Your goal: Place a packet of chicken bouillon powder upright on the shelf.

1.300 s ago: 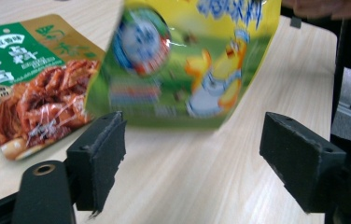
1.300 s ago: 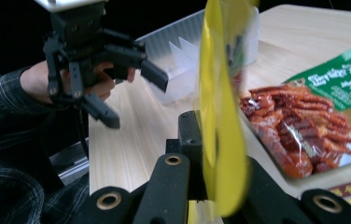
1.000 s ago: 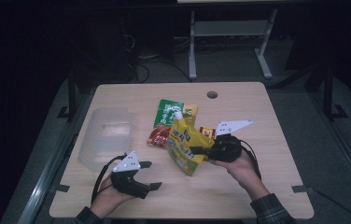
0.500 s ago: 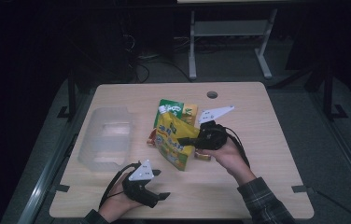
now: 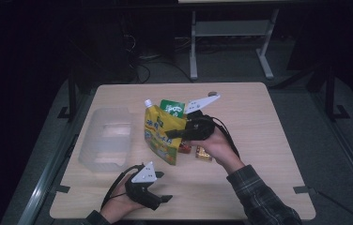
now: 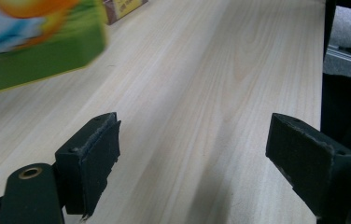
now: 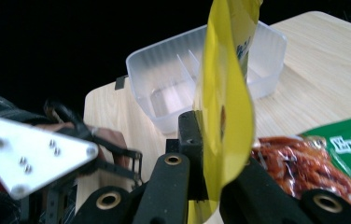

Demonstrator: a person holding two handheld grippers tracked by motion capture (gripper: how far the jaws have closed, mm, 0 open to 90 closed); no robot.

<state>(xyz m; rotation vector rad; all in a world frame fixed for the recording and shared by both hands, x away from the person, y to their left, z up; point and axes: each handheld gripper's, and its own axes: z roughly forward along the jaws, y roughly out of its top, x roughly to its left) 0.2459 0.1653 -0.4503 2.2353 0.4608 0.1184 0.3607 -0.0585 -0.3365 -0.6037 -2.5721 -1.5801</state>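
A yellow-green spouted pouch (image 5: 159,135) hangs upright above the middle of the table, white cap on top. My right gripper (image 5: 173,133) is shut on its right edge; in the right gripper view the pouch (image 7: 222,93) stands edge-on, pinched where my right gripper (image 7: 210,154) closes. A clear plastic container (image 5: 105,139) with dividers sits at the table's left. My left gripper (image 5: 164,198) rests low near the front edge, open, and in its own view my left gripper (image 6: 211,149) has bare wood between the jaws.
A green packet (image 5: 172,107), a red snack packet (image 5: 184,148) and a small brown-yellow packet (image 5: 203,153) lie behind and beside the pouch. In the right gripper view the container (image 7: 164,84) is just beyond the pouch. A metal stand (image 5: 231,33) is behind the table.
My right gripper has lifted the pouch and carried it left toward the container; it now hangs more upright. My left gripper has slid a little right and nearer the front edge.
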